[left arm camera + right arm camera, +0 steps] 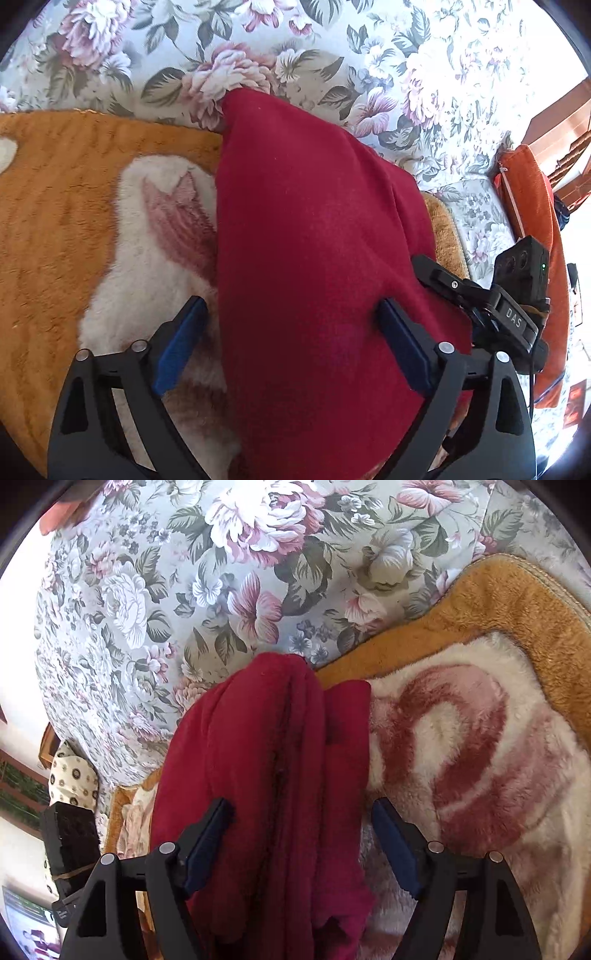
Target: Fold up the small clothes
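Observation:
A dark red fleece garment [317,258] lies on an orange and white plush blanket [55,221]. In the left wrist view my left gripper [291,314] is open, its blue pads straddling the near part of the cloth, which lies smooth. My right gripper [454,284] shows at the right, resting on the cloth's right edge. In the right wrist view the garment [258,775] is bunched in long folds between the open fingers of my right gripper [301,812]. Whether the pads touch the cloth is unclear.
A floral sofa back [332,44] rises behind the blanket, also in the right wrist view [184,590]. An orange towel [532,192] hangs at the far right. Wooden furniture [565,122] stands beyond it. A patterned cushion [72,779] sits at the left.

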Tool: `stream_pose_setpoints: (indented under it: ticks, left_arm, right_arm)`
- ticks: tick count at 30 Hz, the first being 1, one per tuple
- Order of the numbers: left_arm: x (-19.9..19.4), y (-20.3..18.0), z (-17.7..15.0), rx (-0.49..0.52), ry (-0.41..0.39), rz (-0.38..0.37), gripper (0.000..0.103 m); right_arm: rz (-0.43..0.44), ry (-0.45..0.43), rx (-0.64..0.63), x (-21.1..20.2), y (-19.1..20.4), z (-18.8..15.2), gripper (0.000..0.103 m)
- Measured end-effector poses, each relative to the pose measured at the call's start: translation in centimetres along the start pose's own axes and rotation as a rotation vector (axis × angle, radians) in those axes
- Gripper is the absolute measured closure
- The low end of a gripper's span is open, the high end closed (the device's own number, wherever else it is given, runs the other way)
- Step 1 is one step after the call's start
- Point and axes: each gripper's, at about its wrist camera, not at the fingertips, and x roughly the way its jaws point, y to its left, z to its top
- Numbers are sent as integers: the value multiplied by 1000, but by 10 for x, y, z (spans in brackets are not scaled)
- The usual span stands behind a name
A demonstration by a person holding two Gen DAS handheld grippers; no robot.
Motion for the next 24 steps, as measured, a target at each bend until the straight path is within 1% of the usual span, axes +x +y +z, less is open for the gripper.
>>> stream_pose_setpoints:
  ticks: [3, 5, 6, 7, 8, 10, 13, 17, 20, 24]
  left_arm:
    - [3, 0, 0, 0, -13, -8, 9]
    - [3, -2, -2, 10, -25, -6, 10]
    - [3, -3, -3, 16, -28, -13, 17]
    - [1, -6, -4, 32, -34, -9, 19]
    - [-1, -9, -5, 45, -37, -1, 21]
    - [-7, -13, -6, 68, -44, 6, 30]
    - [-23, -19, -10, 102, -57, 26, 38]
    - [-48, -26, -24, 144, -78, 45, 39]
    - [-71, -23, -37, 143, -90, 52, 39]
    - [-101, -20, -58, 154, -97, 73, 39]
  right_arm:
    - [8, -3, -15, 2, 2, 0, 26]
    - [11, -10, -39, 2, 6, -2, 33]
    - [6, -15, -50, 2, 9, -2, 37]
    - [-6, -23, -68, 0, 13, -4, 43]
    - [-12, -28, -81, -2, 17, -4, 46]
    - [-24, -39, -118, -8, 27, -7, 52]
    - [-36, -67, -168, -20, 47, -11, 54]
    - [-10, -90, -208, -38, 75, -21, 54]
    - [7, -82, -215, -44, 92, -35, 54]
    - [48, -64, -220, -53, 108, -60, 54]
